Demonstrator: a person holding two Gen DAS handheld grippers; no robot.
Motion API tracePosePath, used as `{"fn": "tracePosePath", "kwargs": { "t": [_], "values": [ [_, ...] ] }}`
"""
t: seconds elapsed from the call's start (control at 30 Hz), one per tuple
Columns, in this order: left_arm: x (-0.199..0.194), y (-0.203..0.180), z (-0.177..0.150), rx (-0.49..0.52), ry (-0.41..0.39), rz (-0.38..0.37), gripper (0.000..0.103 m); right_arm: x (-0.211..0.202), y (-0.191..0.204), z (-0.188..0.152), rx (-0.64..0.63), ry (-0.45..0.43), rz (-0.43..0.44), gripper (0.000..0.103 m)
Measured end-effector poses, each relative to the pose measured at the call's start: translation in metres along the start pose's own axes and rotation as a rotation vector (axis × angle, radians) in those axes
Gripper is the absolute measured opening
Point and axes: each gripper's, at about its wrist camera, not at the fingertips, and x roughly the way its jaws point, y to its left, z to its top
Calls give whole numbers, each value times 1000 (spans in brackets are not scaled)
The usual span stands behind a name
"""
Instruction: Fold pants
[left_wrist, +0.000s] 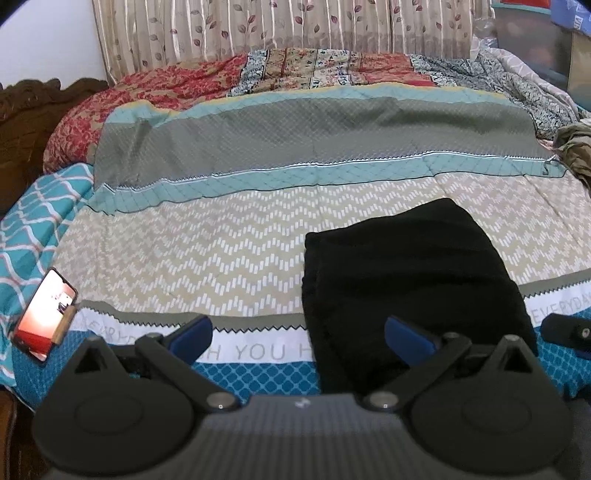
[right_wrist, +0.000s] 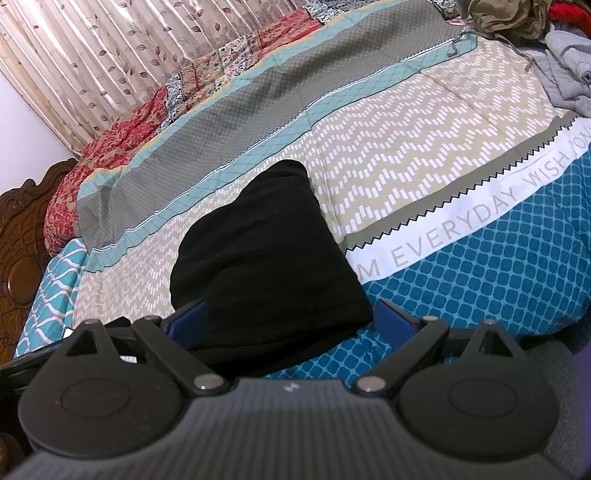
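Black pants (left_wrist: 410, 280) lie in a compact fold on the bedspread (left_wrist: 221, 236) near its front edge. The left gripper (left_wrist: 297, 338) and right gripper (right_wrist: 291, 321) both stand apart, empty. Pressing the bundle flat and squaring its edges would likely finish well.

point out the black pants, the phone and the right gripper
black pants (left_wrist: 410, 280), left wrist view, middle of folded stack
phone (left_wrist: 44, 314), left wrist view, lit screen
right gripper (right_wrist: 291, 325), right wrist view, between its fingertips

Both wrist cameras sit low at the bed's (left_wrist: 258, 236) near edge, facing the curtain (left_wrist: 295, 26); both share the black pants (right_wrist: 266, 251), close ahead.
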Motion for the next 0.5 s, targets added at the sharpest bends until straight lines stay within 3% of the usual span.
{"fn": "tracePosePath", "kwargs": {
  "t": [0.27, 0.5],
  "values": [
    [6, 0, -2, 11, 18, 22, 103, 0, 0, 0, 0, -3, 2, 98],
    [8, 0, -2, 20, 25, 30, 103, -9, 3, 3, -55, -86, -20, 98]
  ]
}}
